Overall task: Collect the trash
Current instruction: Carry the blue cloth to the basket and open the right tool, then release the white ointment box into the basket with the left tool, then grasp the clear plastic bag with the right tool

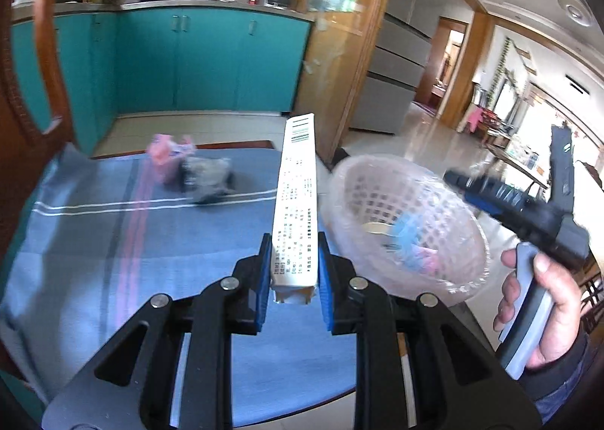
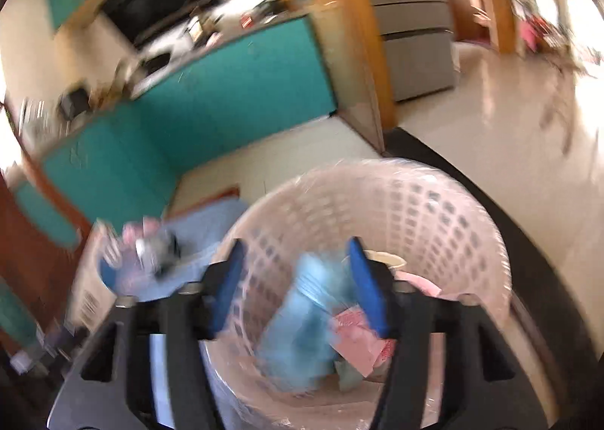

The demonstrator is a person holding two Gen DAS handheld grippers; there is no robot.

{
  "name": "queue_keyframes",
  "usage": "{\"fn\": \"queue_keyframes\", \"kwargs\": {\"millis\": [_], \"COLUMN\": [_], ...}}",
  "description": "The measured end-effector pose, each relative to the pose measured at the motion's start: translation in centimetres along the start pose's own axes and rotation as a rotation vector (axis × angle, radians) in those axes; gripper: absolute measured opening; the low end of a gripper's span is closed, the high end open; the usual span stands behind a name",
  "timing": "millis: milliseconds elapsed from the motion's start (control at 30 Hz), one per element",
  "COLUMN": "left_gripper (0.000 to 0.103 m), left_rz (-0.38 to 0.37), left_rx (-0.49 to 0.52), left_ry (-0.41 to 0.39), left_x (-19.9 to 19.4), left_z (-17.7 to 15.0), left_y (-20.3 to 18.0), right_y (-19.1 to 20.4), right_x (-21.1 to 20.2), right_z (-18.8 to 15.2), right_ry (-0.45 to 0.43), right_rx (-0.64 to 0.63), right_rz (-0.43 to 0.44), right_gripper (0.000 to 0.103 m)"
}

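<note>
A: What is at nine o'clock on the tabletop (image 1: 94, 241)?

B: A pink wrapper (image 1: 166, 156) and a grey crumpled bag (image 1: 209, 179), touching, on the blue cloth. Both are blurry.

A: And in the middle?

B: The left tongs (image 1: 294, 279) are clamped on a long white box (image 1: 296, 203). It points to twelve o'clock. It has a barcode near the top and rows of tiny black print, too small to read.

A: At three o'clock?

B: A see-through basket (image 1: 377, 181) with little square holes. Blue and pink trash lies inside. A hand (image 1: 543, 313) holds the other tool's grey handle.

A: And the right tongs (image 2: 296, 286)?

B: Their blue pads stand apart over the basket, holding nothing. A blue packet (image 2: 302, 324) lies below them.
</note>
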State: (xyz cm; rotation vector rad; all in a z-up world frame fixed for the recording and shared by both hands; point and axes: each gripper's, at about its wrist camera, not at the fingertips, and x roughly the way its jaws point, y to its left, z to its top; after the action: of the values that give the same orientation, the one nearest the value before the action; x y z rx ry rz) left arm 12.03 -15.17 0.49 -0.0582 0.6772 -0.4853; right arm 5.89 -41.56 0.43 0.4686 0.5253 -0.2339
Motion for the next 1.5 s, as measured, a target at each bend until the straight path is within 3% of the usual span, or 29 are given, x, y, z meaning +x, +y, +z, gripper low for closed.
{"fn": "queue_keyframes", "kwargs": {"millis": [33,100,333,400,467,500,633,767,867,967,1067,1200,1500], "left_gripper": [0.023,0.023,0.024,0.026,0.077,0.096,0.096,0.098,0.099,0.099,0.099,0.099,0.099], "left_rz": [-0.010,-0.034,-0.126,-0.172,-0.123,-0.062,0.007,0.149,0.252,0.302,0.330,0.354,0.304], "left_rx": [0.008,0.012,0.087,0.168,0.221,0.221,0.140,0.049,0.018,-0.039,-0.062,-0.067,-0.069], "left_ry": [0.004,0.015,0.020,-0.007,-0.035,-0.058,-0.056,-0.071,-0.098,-0.119,-0.135,-0.110,-0.078], "left_x": [0.5,1.3,5.5,6.8,7.4,7.2,4.7,-0.8,-4.6,-7.8,-9.9,-9.8,-9.0], "left_z": [0.0,0.0,1.9,2.5,2.0,1.7,1.4,0.9,0.0,-0.1,-0.6,-1.7,-1.6], "left_y": [-0.7,-1.8,-7.5,-10.0,-11.3,-11.2,-8.3,-2.1,2.0,5.6,8.0,9.6,10.0], "right_y": [-0.7,-1.2,-2.7,-3.4,-3.5,-3.6,-3.0,-0.6,4.1,9.6,14.3,17.7,18.3], "right_x": [-1.6,-3.6,-4.9,-5.4,-5.2,-5.0,-4.7,-4.5,-3.9,-3.3,-3.0,-2.6,-1.0], "right_z": [0.3,0.4,0.3,0.4,0.4,0.4,0.2,-0.4,-1.8,-4.0,-6.2,-8.0,-8.9], "right_ry": [-0.078,-0.192,-0.269,-0.306,-0.303,-0.292,-0.240,-0.194,-0.129,-0.059,-0.016,0.009,0.041], "right_rx": [0.043,0.080,0.167,0.185,0.182,0.177,0.145,0.100,-0.016,-0.160,-0.306,-0.391,-0.386], "right_rz": [-0.014,-0.024,-0.036,-0.041,-0.034,-0.030,0.002,0.046,0.111,0.170,0.199,0.206,0.163], "right_gripper": [0.079,0.088,0.089,0.089,0.089,0.089,0.089,0.089,0.089,0.089,0.089,0.089,0.090]}}
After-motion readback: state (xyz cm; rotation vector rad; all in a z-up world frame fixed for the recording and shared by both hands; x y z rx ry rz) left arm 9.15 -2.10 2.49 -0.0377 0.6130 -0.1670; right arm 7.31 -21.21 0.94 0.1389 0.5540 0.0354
